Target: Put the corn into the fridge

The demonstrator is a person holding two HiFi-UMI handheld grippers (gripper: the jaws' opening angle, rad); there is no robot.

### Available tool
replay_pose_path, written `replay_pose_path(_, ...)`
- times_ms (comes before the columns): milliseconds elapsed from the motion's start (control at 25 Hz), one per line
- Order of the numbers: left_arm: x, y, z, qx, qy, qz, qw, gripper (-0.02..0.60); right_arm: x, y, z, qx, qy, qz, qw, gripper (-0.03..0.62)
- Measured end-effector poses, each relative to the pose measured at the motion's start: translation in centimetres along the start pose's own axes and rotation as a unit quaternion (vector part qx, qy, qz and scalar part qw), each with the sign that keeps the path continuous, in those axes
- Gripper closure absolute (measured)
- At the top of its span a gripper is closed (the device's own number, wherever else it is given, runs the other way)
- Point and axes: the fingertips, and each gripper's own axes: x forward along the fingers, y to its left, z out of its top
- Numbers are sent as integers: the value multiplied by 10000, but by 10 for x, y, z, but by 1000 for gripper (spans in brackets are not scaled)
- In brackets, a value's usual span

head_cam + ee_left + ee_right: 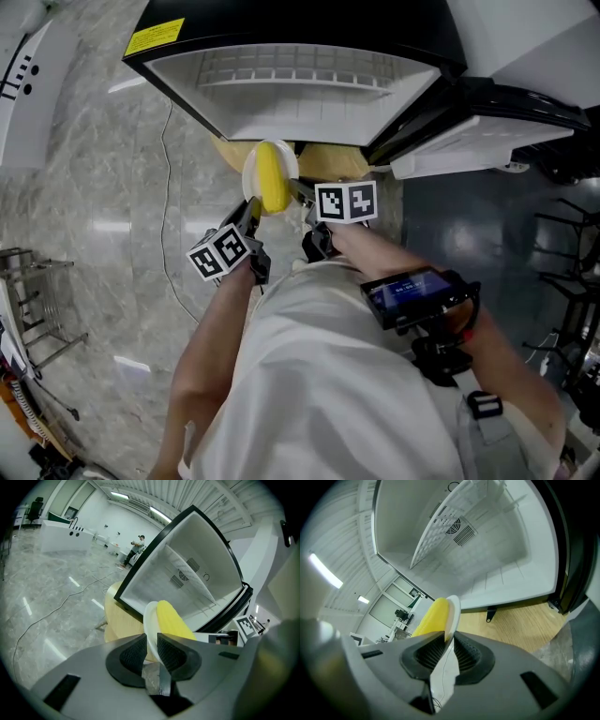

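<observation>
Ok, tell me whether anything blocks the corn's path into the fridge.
Nothing visible does. The fridge has its door swung open to the side, and the cavity ahead of the corn shows only a white wire shelf. The corn lies on a white plate, whose rim the left gripper and right gripper clamp.

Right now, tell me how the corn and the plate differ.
The corn is yellow and elongated; the plate is white and round. The plate is clamped at its rim by the left gripper and right gripper; the corn only lies on it, ungripped. Both are outside the open fridge.
</observation>
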Motion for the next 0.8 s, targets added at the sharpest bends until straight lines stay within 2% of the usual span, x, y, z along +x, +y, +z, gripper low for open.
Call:
replay_pose_path(520, 37, 4, 13, -1, 155, 107, 9998, 512, 17, -26, 23, 113, -7, -70, 9999, 542)
replay_pose_path(800, 57, 7, 20, 133, 182, 180, 9996, 512, 26, -41, 34, 36, -44, -40, 10000, 542)
